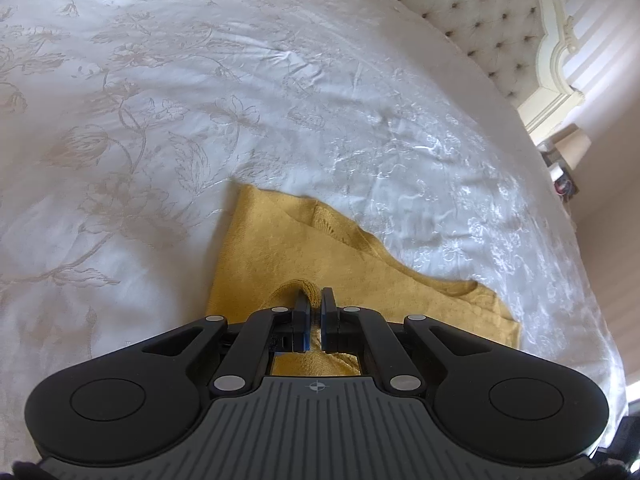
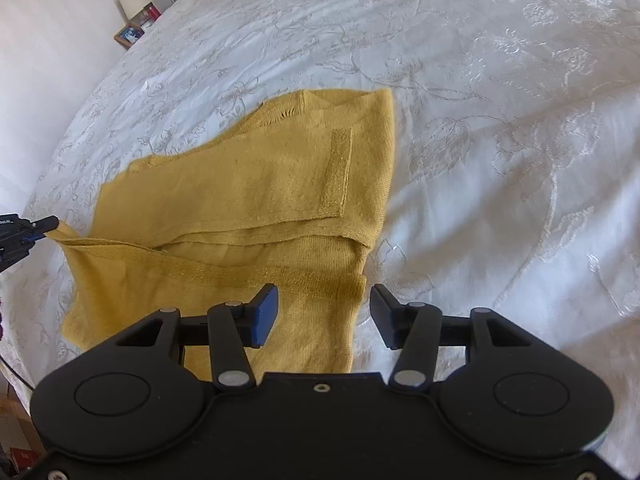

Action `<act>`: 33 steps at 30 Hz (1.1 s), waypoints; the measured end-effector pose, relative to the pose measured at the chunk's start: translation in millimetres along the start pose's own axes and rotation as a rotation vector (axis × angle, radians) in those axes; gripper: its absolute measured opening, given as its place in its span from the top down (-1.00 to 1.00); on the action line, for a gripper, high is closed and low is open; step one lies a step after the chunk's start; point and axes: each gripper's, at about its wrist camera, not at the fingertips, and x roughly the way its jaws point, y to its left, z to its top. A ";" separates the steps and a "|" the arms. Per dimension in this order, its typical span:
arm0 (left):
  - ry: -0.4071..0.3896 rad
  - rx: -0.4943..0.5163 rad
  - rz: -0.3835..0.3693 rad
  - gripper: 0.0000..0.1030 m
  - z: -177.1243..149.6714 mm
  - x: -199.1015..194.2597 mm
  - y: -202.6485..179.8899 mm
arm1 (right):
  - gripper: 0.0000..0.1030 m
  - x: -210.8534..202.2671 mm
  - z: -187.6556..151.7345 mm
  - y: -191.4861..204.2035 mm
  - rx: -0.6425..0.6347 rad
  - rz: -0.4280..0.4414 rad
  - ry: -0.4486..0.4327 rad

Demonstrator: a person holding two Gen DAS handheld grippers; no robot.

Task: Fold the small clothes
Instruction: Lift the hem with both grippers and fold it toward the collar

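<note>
left gripper [image 1: 316,300] pinches the yellow garment [image 2: 240,184] on the bedspread [image 2: 500,120]; right gripper [image 2: 324,300] jaws apart, empty.

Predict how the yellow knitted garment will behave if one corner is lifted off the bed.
The yellow knitted garment probably flops: the corner pinched by the left gripper drapes limply. It looks light and thin. Its folded layers may slide apart on the smooth bedspread.

Mustard-yellow knit garment [image 2: 248,184], partly folded, lying flat on white floral bedspread [image 2: 500,120]. Ribbed band strip on top layer, folded edge across middle. Left corner lifted off bed, rest flat w/ slight wrinkles.
</note>
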 end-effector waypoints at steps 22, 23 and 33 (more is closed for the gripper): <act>-0.102 -0.035 -0.040 0.92 29.4 -9.3 -7.8 | 0.79 -34.1 76.1 24.1 -0.099 -0.096 -0.291; -0.105 -0.030 -0.034 0.92 34.0 -3.6 -8.0 | 0.79 -25.4 84.2 22.5 -0.104 -0.100 -0.287; -0.015 -0.087 0.062 0.74 57.6 71.1 11.3 | 0.74 66.6 122.9 11.7 -0.123 -0.158 -0.127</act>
